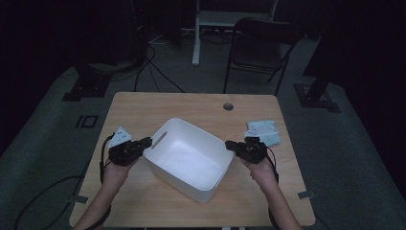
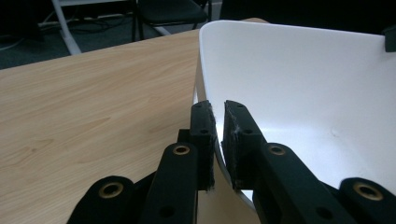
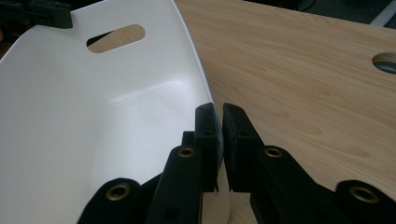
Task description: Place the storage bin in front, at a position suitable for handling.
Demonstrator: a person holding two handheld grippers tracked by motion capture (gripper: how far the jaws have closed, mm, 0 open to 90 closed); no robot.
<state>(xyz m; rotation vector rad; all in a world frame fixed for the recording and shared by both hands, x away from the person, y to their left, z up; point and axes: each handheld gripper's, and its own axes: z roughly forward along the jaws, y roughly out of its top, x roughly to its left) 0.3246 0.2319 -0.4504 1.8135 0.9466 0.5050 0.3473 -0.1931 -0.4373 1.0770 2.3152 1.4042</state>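
A white plastic bin (image 1: pixel 187 158) with slot handles stands in the middle of the wooden table (image 1: pixel 191 104), empty inside. My left gripper (image 1: pixel 146 143) is shut on the bin's left rim (image 2: pixel 203 70); in the left gripper view the thin white wall runs between the two black jaws at the left gripper (image 2: pixel 218 121). At the opposite side my right gripper (image 1: pixel 231 145) is shut on the bin's right rim (image 3: pixel 196 60), and the right gripper (image 3: pixel 219 126) pinches that wall. A slot handle (image 3: pixel 116 37) shows in the far wall.
A light blue cloth (image 1: pixel 262 132) lies on the table by the right hand. A round cable hole (image 1: pixel 228 106) is in the tabletop's far side. A dark folding chair (image 1: pixel 261 48) and cables stand on the floor beyond the table.
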